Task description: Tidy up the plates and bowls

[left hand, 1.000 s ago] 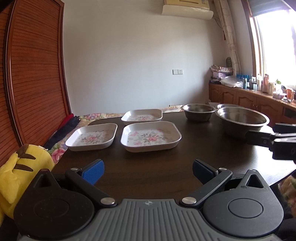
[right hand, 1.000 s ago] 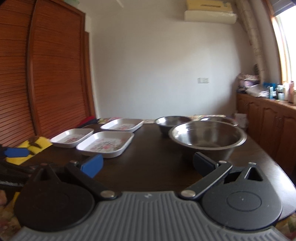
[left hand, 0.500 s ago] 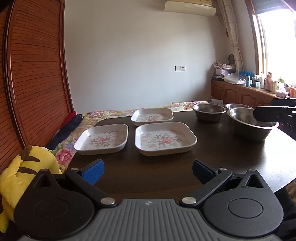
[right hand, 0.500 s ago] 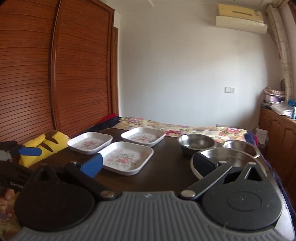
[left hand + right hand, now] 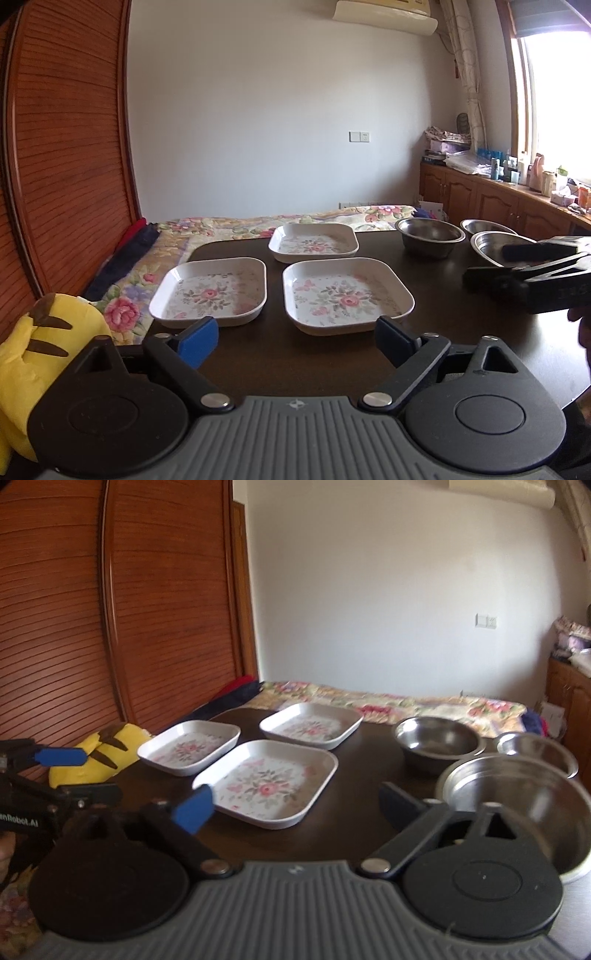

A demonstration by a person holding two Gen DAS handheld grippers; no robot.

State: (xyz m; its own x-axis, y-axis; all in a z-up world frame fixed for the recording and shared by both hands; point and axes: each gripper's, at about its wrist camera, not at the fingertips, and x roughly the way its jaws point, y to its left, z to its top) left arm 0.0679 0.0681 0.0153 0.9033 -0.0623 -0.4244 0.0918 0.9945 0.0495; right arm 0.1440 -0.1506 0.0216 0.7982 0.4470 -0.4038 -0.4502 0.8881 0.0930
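Observation:
Three white square plates with pink flower prints lie on the dark round table (image 5: pixel 280 362): one near left (image 5: pixel 210 291), one near right (image 5: pixel 345 295), one farther back (image 5: pixel 313 243). To their right stand three steel bowls: a mid-size one (image 5: pixel 428 236), a small one behind (image 5: pixel 487 226) and a large one (image 5: pixel 517 797) nearest the right gripper. My left gripper (image 5: pixel 295 339) hovers open above the table's near edge, in front of the plates. My right gripper (image 5: pixel 295 806) is open too, above the table between the near-right plate (image 5: pixel 269 779) and the large bowl. Neither holds anything.
A yellow plush toy (image 5: pixel 33 347) sits off the table's left edge. A bed with a floral cover (image 5: pixel 280 221) lies behind the table, a wooden slatted wardrobe (image 5: pixel 62 166) to the left, and a cluttered wooden cabinet (image 5: pixel 517 206) along the right wall.
Both grippers have risen and pulled back, so the views look down on the table from higher. The right gripper has also turned left, toward the plates. Plates and bowls have not moved.

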